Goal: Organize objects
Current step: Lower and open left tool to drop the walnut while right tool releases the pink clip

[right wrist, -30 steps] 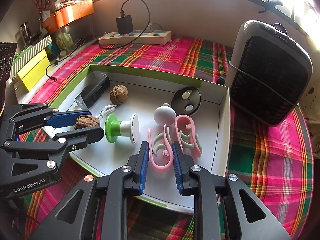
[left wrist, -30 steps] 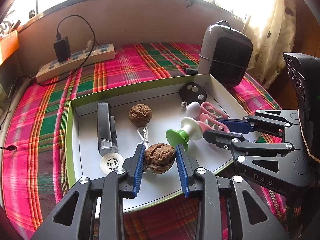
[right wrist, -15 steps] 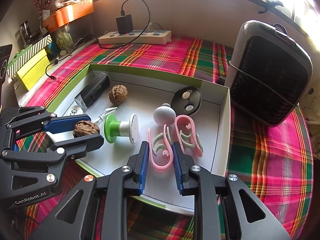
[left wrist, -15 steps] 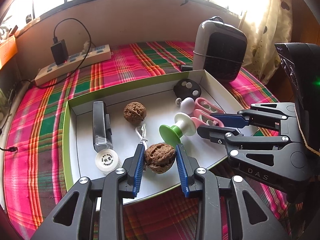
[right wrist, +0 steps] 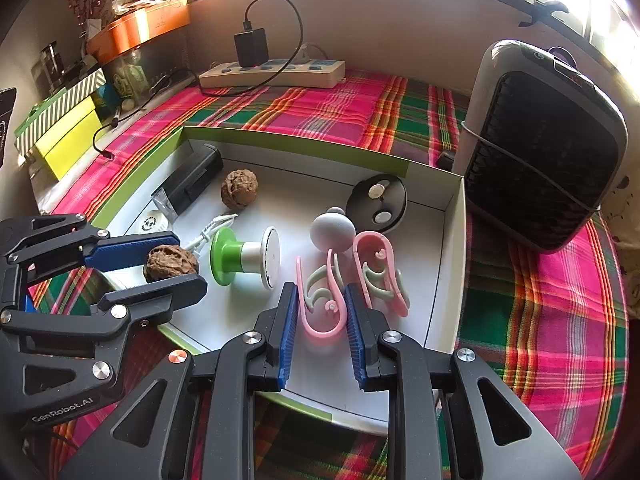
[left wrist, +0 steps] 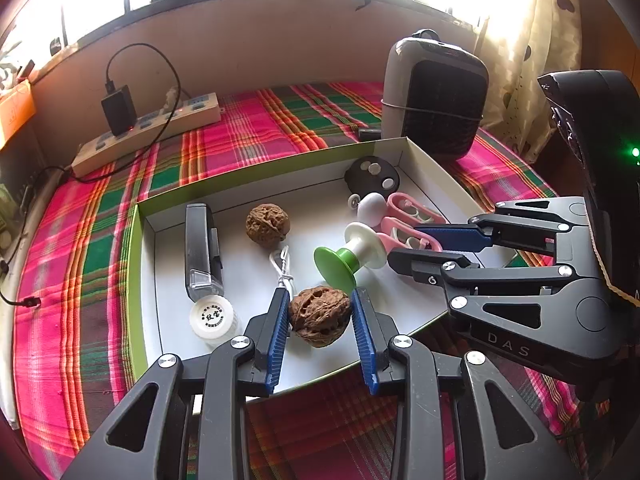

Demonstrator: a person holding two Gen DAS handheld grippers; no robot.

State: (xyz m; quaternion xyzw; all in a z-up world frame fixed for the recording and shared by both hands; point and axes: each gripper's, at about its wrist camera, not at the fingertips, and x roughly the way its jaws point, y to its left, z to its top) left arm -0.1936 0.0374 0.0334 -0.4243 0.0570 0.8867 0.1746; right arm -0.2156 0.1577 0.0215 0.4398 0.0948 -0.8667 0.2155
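Left gripper (left wrist: 320,316) is clamped on a walnut (left wrist: 319,315), both blue pads pressing its sides, right at the near edge of the white tray (left wrist: 256,280). The nut looks like it's just above or barely on the tray floor, can't tell which. Right gripper (right wrist: 321,312) is squeezed onto the nearer pink clip (right wrist: 320,300), pads on either side of its looped end, also close to the tray's front rim.

Going outward from the left tongs: a coiled white cable (left wrist: 282,266) sits just ahead of the pads, a white round cap (left wrist: 212,316) is just to the left, with a black rectangular gadget (left wrist: 200,248) lying beyond it along the left wall. A second walnut (left wrist: 267,225) sits further back with open floor around it. The green-and-white spool (left wrist: 352,254) lies on its side between the two grippers, pretty tight spacing there.

Around the right tongs: the second pink clip (right wrist: 380,276) is just beside the held one, a white ball (right wrist: 333,232) touches up behind them, and a black disc with buttons (right wrist: 378,202) is in the far right corner. Not much slack on that side of the tray before the right wall.

Outside the tray, plaid cloth (right wrist: 540,320) is open to the right, a dark heater (right wrist: 548,152) stands near the far corner, and a power strip (right wrist: 272,72) runs along the back wall.
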